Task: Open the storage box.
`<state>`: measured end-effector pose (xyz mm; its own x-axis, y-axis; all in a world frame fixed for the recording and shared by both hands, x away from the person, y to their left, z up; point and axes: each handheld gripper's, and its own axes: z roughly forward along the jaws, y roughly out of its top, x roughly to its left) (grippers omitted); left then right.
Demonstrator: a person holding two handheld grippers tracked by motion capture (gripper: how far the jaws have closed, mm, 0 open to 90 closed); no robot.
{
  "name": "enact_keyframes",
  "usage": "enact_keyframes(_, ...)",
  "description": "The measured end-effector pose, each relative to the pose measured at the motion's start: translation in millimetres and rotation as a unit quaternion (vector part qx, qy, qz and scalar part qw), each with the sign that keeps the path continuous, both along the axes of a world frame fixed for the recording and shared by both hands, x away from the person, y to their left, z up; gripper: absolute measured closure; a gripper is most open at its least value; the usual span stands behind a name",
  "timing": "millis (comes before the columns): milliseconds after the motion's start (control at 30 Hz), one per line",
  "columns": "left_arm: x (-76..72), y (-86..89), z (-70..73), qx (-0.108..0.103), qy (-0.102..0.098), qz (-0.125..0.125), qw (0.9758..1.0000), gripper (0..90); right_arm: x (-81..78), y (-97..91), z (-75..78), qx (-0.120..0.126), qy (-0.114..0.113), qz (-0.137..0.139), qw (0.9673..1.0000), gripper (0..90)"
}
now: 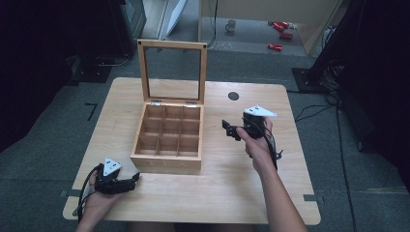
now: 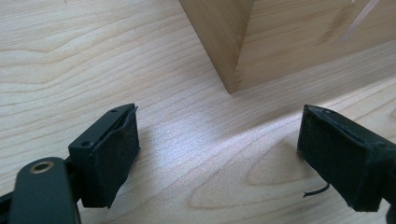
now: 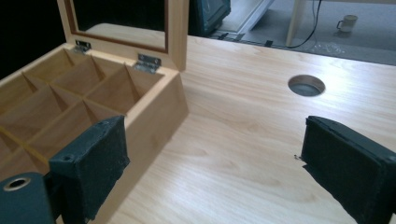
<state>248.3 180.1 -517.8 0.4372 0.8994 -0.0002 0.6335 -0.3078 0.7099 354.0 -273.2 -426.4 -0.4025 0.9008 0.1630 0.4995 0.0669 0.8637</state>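
wooden box sits open between the wide-apart left gripper and right gripper.

One light wooden table is seen, with one round dark hole in it. One open wooden box with a glass lid is counted, split into nine small square compartments. Two black two-jaw grippers are held, the left gripper and the right gripper.

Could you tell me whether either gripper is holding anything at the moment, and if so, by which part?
Nothing is held. The left gripper and the right gripper both stand open, with bare table between their jaws, beside the open wooden box.
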Motion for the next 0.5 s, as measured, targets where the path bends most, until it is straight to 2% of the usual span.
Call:
enact_keyframes(200, -0.1, -0.2, 0.0, 0.001, 0.000, 0.000, 1.0000, 13.3, -17.6, -12.7, -5.2, -0.003, -0.002, -0.004, 1.0000, 7.4)
enact_keyframes(500, -0.2, -0.4, -0.1, 0.002, -0.001, 0.001, 1.0000, 13.3, -48.2, -41.6, -19.7, 0.001, 0.003, -0.030, 0.9995, 7.4)
